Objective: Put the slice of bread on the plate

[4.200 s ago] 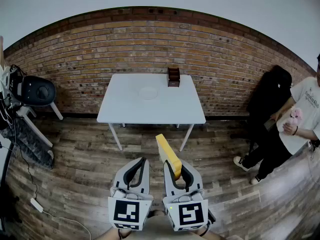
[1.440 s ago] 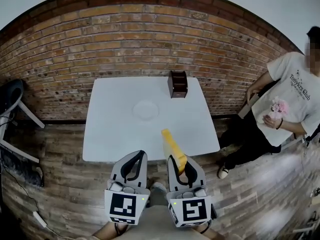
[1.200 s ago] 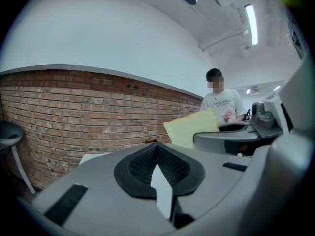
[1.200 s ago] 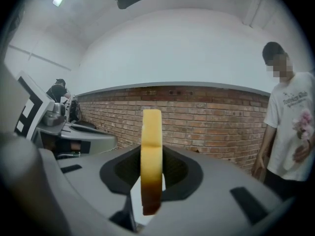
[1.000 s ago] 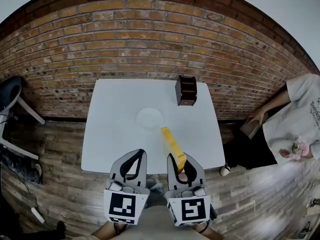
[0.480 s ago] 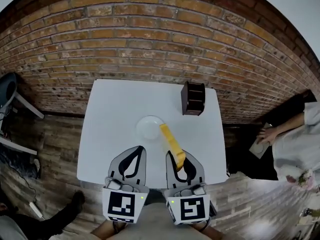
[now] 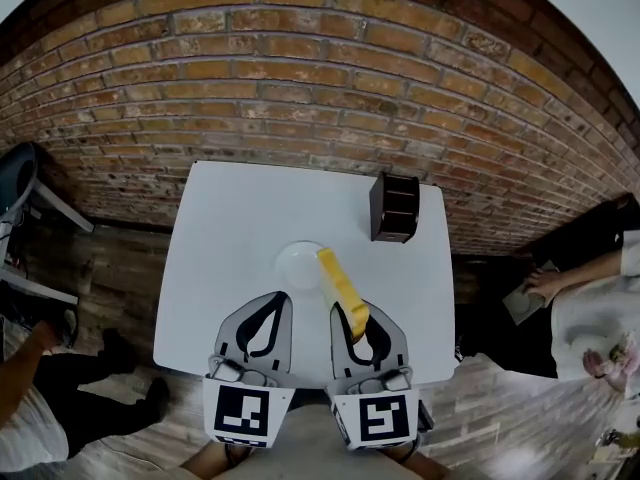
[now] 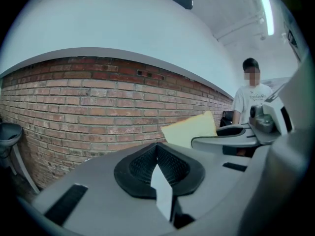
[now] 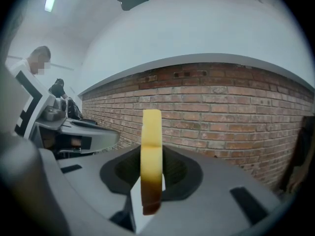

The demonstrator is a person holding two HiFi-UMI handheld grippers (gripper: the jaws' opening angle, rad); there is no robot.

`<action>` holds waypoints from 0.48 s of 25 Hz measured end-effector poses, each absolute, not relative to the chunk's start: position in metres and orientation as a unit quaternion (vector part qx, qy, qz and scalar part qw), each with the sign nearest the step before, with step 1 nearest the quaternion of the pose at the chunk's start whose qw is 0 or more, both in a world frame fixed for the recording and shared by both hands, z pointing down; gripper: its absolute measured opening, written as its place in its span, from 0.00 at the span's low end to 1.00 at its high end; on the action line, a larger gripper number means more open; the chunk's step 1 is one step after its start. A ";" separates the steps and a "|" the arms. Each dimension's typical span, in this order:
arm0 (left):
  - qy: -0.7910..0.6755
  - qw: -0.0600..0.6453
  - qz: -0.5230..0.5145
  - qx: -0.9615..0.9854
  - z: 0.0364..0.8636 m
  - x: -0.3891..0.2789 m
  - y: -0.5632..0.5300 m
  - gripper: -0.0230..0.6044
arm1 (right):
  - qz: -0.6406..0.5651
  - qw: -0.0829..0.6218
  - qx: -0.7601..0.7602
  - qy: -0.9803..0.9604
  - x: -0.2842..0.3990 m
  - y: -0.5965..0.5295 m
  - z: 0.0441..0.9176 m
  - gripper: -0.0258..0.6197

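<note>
Only the head view takes in the white table (image 7: 225,230), with the round white plate (image 7: 296,264) near its middle and a dark brown box (image 7: 394,208) towards the far right corner. There the right gripper (image 7: 357,318) holds the slice of bread (image 7: 338,280) above the tabletop, and the slice's far end overlaps the plate's right rim. The right gripper view shows the grip itself: both jaws press on the slice, which stands on edge with its brown crust lowest, before a brick wall (image 9: 221,112). The left gripper (image 7: 272,304) has its jaws together with nothing between them. Its own view alone shows the slice's broad pale-yellow face and a person (image 8: 252,96) in a white shirt.
</note>
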State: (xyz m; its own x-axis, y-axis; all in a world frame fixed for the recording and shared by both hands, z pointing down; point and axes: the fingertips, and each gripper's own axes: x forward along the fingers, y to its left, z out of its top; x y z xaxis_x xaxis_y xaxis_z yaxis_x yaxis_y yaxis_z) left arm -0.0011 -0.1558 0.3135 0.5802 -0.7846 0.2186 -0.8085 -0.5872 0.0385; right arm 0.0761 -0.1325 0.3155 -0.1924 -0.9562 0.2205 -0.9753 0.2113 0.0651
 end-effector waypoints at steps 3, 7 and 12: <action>-0.458 0.063 0.087 0.882 0.312 0.002 -0.162 0.05 | 0.043 0.104 0.620 -0.777 0.082 -0.139 0.317 0.18; -0.471 0.056 0.089 0.876 0.311 0.005 -0.171 0.05 | 0.040 0.107 0.609 -0.785 0.088 -0.149 0.322 0.18; -0.473 0.058 0.093 0.874 0.314 0.003 -0.184 0.05 | 0.050 0.119 0.598 -0.791 0.084 -0.162 0.334 0.18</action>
State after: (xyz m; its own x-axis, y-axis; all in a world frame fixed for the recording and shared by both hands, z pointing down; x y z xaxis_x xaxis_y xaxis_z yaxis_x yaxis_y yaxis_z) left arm 0.0027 -0.1836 0.3140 0.5346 -0.8166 0.2177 -0.8381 -0.5454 0.0122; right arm 0.0844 -0.1618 0.3336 -0.2564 -0.9343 0.2478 -0.9580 0.2797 0.0630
